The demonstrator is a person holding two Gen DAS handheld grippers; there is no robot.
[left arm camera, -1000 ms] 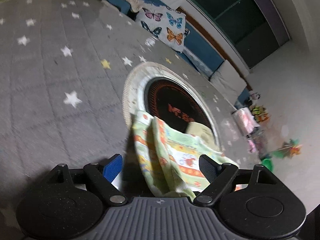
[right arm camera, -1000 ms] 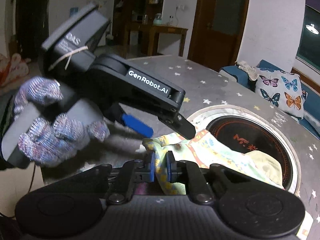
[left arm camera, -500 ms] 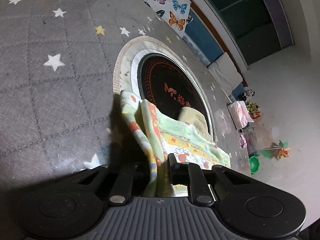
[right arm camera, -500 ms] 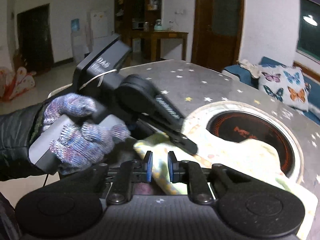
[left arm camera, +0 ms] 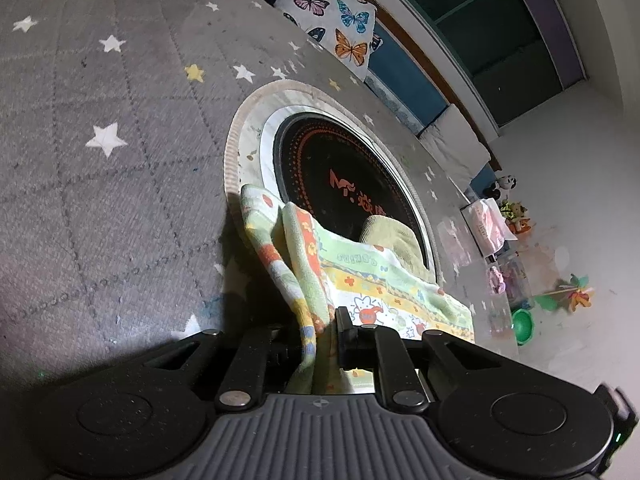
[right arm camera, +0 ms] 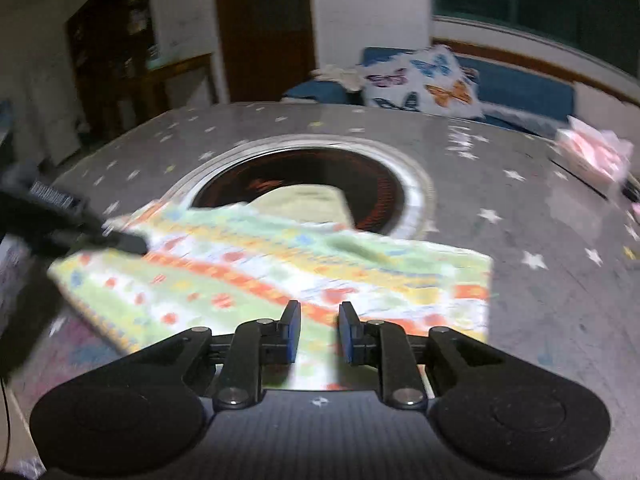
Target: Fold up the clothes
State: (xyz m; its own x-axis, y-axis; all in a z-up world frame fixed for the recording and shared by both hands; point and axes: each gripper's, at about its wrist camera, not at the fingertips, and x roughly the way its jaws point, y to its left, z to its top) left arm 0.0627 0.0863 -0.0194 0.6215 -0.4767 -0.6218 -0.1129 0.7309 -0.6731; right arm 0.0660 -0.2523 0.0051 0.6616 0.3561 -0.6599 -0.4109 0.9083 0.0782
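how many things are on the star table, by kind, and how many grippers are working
patterned cloth: 1
round black cooktop set in the table: 1
pink packet at the far edge: 1
grippers: 2, the left gripper shut on the cloth's bunched edge, the right gripper open above the cloth
total: 5

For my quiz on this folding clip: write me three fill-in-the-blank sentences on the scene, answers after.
1. The left gripper is shut on the patterned ____.
2. The cushion behind the table is printed with ____.
3. The far end of the cloth lies over the round black ____ set into the table.
4. The right gripper holds ____ between its pads.

Missing words: cloth; butterflies; hotplate; nothing
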